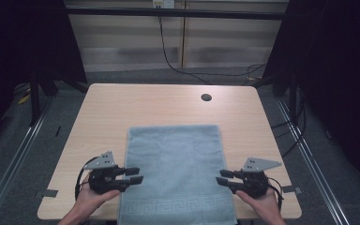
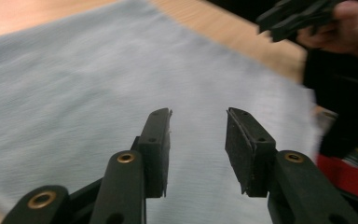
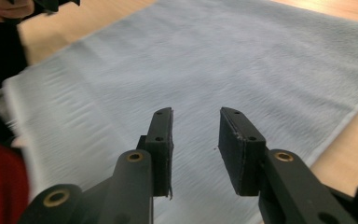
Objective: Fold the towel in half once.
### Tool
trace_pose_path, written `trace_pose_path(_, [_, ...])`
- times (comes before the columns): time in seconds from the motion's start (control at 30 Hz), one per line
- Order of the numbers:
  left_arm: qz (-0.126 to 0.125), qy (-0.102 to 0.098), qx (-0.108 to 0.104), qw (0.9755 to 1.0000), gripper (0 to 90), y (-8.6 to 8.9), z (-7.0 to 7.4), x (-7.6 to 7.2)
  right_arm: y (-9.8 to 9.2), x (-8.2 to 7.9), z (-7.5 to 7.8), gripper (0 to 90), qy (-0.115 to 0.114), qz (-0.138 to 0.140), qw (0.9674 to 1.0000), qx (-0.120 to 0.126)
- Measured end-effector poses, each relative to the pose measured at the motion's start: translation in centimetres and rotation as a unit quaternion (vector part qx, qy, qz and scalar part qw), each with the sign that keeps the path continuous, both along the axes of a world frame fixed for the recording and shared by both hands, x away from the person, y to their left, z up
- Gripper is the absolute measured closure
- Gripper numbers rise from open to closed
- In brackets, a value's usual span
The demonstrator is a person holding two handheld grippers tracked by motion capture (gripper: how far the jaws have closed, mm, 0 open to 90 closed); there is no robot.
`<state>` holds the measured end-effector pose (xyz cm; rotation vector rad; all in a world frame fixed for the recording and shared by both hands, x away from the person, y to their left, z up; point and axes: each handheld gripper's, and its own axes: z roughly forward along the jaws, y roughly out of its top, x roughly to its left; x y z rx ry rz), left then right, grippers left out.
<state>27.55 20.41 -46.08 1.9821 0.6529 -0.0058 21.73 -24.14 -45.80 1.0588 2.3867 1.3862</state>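
A light blue towel (image 1: 173,159) lies flat on the wooden table (image 1: 122,103), and its patterned near end reaches the front edge. My left gripper (image 1: 138,175) hovers at the towel's left edge, pointing inward. In the left gripper view the towel (image 2: 98,70) spreads under this gripper (image 2: 198,116), whose jaws stand apart with nothing between them. My right gripper (image 1: 220,177) sits at the towel's right edge, facing the left one. Its jaws are also parted and empty (image 3: 196,114) above the towel (image 3: 214,56).
A round cable hole (image 1: 206,97) sits near the table's far right. Bare wood surrounds the towel on three sides. Dark floor, rails and cables lie beyond the table. The right gripper (image 2: 298,16), held in a hand, shows at the top right of the left gripper view.
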Motion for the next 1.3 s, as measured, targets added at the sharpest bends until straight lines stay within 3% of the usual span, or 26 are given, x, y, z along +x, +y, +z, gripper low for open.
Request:
trace_pose_path(0.23, [0.055,0.016,0.027,0.998,57.6,0.1,-1.5,5.0,1.9,6.5,-1.3,62.5,0.01,-0.012,0.9995,-0.026])
trace_pose_path(0.3, [0.068,0.01,0.029,0.9972,58.7,0.1,-1.7,5.9,2.4,8.0,-1.7,60.4,0.015,-0.016,0.9994,-0.028])
trace_pose_path(0.37, [0.078,0.021,0.028,0.9963,59.0,0.2,-2.3,6.6,3.0,9.5,-2.2,59.8,0.021,-0.023,0.9989,-0.035])
trace_pose_path(0.43, [0.095,0.03,0.05,0.9938,58.7,0.3,-3.2,7.3,3.5,10.8,-2.9,57.7,0.024,-0.029,0.9984,-0.042])
trace_pose_path(0.57, [0.107,0.029,0.06,0.992,58.2,0.4,-3.7,7.8,4.3,12.3,-4.1,54.3,0.031,-0.042,0.9967,-0.063])
trace_pose_path(0.6, [0.112,0.028,0.061,0.9915,58.1,0.4,-3.9,7.9,4.4,12.4,-4.3,53.9,0.03,-0.043,0.9969,-0.059])
trace_pose_path(0.67, [0.11,0.017,0.085,0.9901,57.2,0.2,-4.1,8.0,4.7,12.4,-4.6,53.3,0.032,-0.043,0.9964,-0.065])
trace_pose_path(0.7, [0.111,0.014,0.086,0.99,56.6,0.1,-4.2,8.0,4.9,12.3,-4.7,52.9,0.03,-0.043,0.9959,-0.073])
trace_pose_path(0.83, [0.108,0.009,0.09,0.9901,54.1,0.1,-4.3,7.7,5.0,11.5,-4.8,52.9,0.038,-0.039,0.9967,-0.061])
trace_pose_path(0.93, [0.103,0.001,0.091,0.9905,53.7,0.2,-4.5,7.3,5.1,10.5,-4.7,53.2,0.04,-0.028,0.9967,-0.065])
trace_pose_path(1.17, [0.081,0.007,0.087,0.9929,54.8,0.8,-4.4,5.1,5.0,8.1,-4.6,53.4,0.034,-0.007,0.9964,-0.077])
trace_pose_path(1.3, [0.071,0.012,0.09,0.9934,54.8,0.6,-4.3,3.8,4.5,7.3,-4.6,53.4,0.039,-0.001,0.9968,-0.069])
